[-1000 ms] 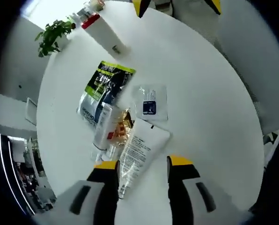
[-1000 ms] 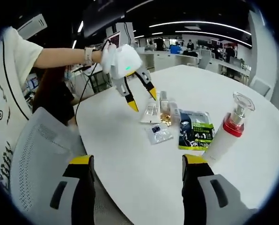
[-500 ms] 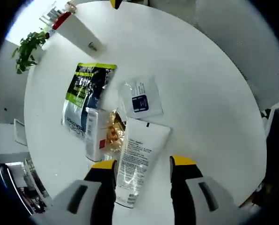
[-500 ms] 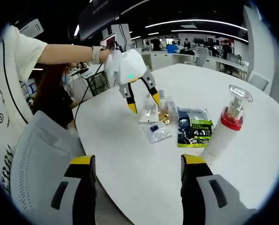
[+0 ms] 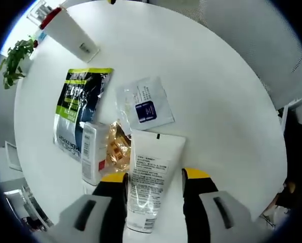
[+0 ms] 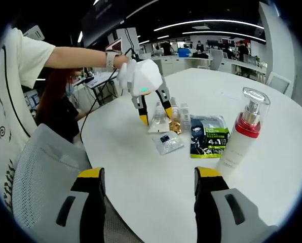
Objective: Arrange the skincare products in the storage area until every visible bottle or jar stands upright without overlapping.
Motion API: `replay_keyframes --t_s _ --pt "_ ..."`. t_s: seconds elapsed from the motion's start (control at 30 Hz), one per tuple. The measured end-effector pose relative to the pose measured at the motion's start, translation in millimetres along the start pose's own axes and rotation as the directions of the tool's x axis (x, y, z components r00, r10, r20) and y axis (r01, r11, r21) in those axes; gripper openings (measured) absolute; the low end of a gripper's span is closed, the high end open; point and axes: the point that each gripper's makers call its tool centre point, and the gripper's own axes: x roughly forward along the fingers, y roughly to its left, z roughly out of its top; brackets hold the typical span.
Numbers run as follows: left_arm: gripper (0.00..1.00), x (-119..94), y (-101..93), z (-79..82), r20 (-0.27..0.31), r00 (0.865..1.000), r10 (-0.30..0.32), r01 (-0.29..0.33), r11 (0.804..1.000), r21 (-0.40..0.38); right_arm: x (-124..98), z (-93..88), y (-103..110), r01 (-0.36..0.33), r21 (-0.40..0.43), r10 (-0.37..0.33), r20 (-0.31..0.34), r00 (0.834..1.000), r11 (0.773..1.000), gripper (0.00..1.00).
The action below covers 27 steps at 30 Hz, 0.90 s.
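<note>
Left gripper [image 5: 153, 177] lower, astride one tube [image 5: 148, 179]

"4in1" on green-black sachet [image 6: 209, 135]

My round white table [image 6: 141, 167], a mesh chair [image 6: 42, 167] beside it, a potted plant [image 5: 13, 58] beyond its edge.

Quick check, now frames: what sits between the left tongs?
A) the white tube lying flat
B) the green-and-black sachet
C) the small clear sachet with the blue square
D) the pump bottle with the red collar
A: in the left gripper view the open left tongs straddle the white tube, which lies flat on the table; the pump bottle stands upright well apart from it.
</note>
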Motion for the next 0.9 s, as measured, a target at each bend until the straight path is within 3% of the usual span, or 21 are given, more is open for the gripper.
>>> replay_keyframes --t_s 0.27,0.5,0.77,0.9 --pt "0.35 2.9 1.4 -8.0 0.015 0.998 -0.063 0.064 0.996 -0.057 2.0 0.4 0.2 -0.002 0.01 0.002 0.004 1.0 1.0 0.7" --pt "0.35 5.6 -0.9 -8.5 -0.016 0.996 -0.091 0.091 0.996 0.005 4.9 -1.2 0.2 -0.006 0.019 0.006 0.002 1.0 1.0 0.69" --pt "0.32 2.3 -5.9 -7.8 0.035 0.996 -0.079 0.078 0.997 0.009 6.4 1.5 1.3 -0.01 0.016 0.009 0.009 1.0 1.0 0.67" --pt "0.3 1.8 -6.7 -6.1 0.027 0.998 -0.055 0.056 0.998 -0.03 2.7 3.9 -1.3 0.002 0.013 -0.002 0.02 1.0 1.0 0.65"
